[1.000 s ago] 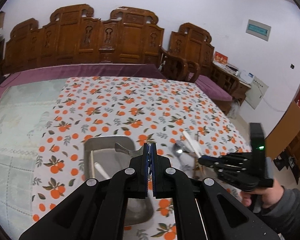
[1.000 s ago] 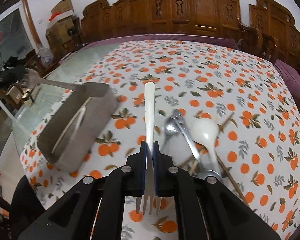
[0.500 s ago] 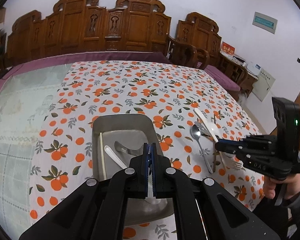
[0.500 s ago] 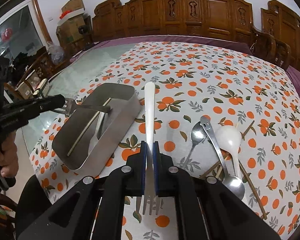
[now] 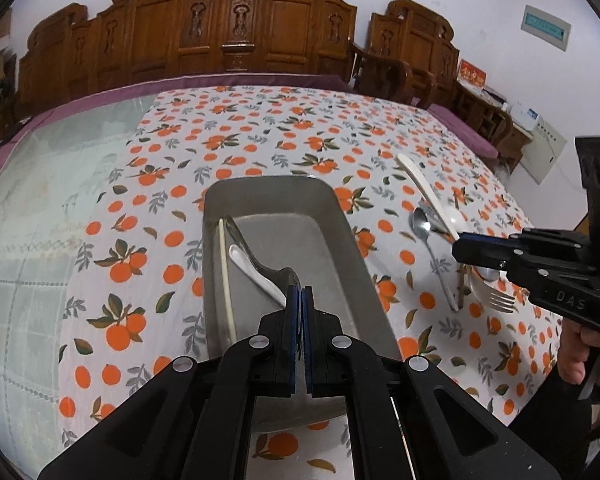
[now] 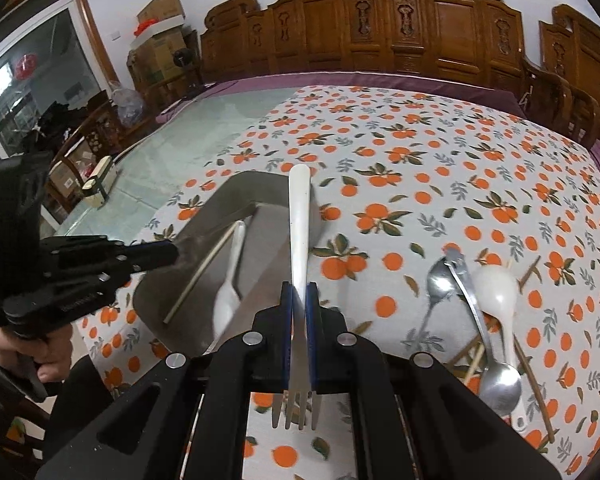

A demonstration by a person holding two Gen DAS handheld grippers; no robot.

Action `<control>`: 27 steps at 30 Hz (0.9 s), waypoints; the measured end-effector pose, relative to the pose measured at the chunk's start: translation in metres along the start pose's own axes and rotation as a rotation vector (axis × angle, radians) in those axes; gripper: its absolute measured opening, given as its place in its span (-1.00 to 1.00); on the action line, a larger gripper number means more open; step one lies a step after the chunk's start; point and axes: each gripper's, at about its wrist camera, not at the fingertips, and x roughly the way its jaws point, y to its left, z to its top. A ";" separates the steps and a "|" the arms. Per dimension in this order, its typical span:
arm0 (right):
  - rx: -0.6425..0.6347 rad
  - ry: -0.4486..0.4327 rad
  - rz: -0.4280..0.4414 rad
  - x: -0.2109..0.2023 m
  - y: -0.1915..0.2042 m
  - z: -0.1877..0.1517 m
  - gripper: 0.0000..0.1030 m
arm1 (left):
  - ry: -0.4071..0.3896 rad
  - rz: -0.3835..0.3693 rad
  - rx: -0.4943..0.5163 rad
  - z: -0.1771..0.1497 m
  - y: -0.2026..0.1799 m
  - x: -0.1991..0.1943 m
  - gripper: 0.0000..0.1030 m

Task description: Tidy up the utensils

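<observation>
A metal fork (image 6: pixel 299 240) is pinched mid-handle in the right gripper (image 6: pixel 299 300), tines toward the camera, handle pointing to twelve o'clock over the grey metal tray (image 6: pixel 204 220). The left gripper (image 5: pixel 300 300) clamps a second fork (image 5: pixel 260 264), lowered into the tray beside a white spoon (image 5: pixel 252 270) and chopstick (image 5: pixel 226 276). Loose spoons (image 6: pixel 496 304) lie at three o'clock.

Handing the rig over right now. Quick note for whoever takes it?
Left gripper: shut on a metal utensil, whose handle dips into the metal tray.
Right gripper: shut on a fork, tines toward the camera, over the tray's near side.
Done: a white spoon and a pale chopstick lie in the tray.
Left: drop both held pieces in, then collect two metal spoons, the loose white spoon and brown chopsticks from the tablecloth.
</observation>
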 end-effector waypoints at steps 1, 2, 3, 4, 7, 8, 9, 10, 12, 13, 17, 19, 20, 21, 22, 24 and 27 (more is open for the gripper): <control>-0.002 0.001 0.005 0.001 0.003 0.001 -0.85 | 0.009 0.003 0.003 0.000 0.001 0.001 -0.97; -0.005 0.003 0.011 0.003 0.007 0.003 -0.85 | 0.010 0.009 0.004 -0.001 0.002 0.001 -0.97; -0.007 0.004 0.015 0.004 0.010 0.004 -0.85 | 0.010 0.014 0.002 -0.001 0.003 0.000 -0.94; -0.009 0.004 0.019 0.006 0.013 0.005 -0.85 | 0.009 0.010 -0.002 -0.001 0.006 -0.002 -0.94; -0.018 0.006 0.032 0.010 0.022 0.011 -0.85 | 0.001 0.011 -0.015 0.000 0.011 -0.012 -0.81; -0.020 0.005 0.036 0.011 0.025 0.013 -0.85 | -0.007 0.014 -0.019 0.001 0.013 -0.018 -0.72; -0.020 0.005 0.043 0.013 0.029 0.015 -0.85 | -0.016 0.021 -0.020 0.001 0.016 -0.023 -0.70; -0.021 0.005 0.047 0.015 0.033 0.017 -0.85 | -0.023 0.031 -0.020 0.001 0.018 -0.029 -0.67; -0.025 0.003 0.055 0.020 0.041 0.022 -0.85 | -0.042 0.051 -0.016 0.001 0.022 -0.042 -0.60; -0.025 0.003 0.059 0.022 0.045 0.023 -0.85 | -0.050 0.063 -0.017 0.000 0.025 -0.048 -0.50; -0.018 0.006 0.075 0.034 0.059 0.030 -0.85 | -0.082 0.110 -0.031 -0.004 0.038 -0.067 -0.31; -0.018 0.014 0.070 0.043 0.066 0.031 -0.85 | -0.100 0.133 -0.036 -0.006 0.045 -0.074 -0.10; -0.016 0.017 0.068 0.047 0.068 0.031 -0.85 | -0.111 0.143 -0.037 -0.007 0.048 -0.078 0.07; -0.012 0.020 0.067 0.050 0.069 0.031 -0.85 | -0.121 0.150 -0.040 -0.008 0.050 -0.080 0.12; -0.007 0.023 0.065 0.053 0.070 0.031 -0.85 | -0.127 0.155 -0.046 -0.007 0.052 -0.082 0.25; 0.006 0.028 0.060 0.060 0.070 0.031 -0.85 | -0.129 0.163 -0.063 -0.006 0.058 -0.084 0.50; 0.029 0.036 0.049 0.069 0.068 0.031 -0.85 | -0.134 0.162 -0.104 -0.005 0.068 -0.085 0.59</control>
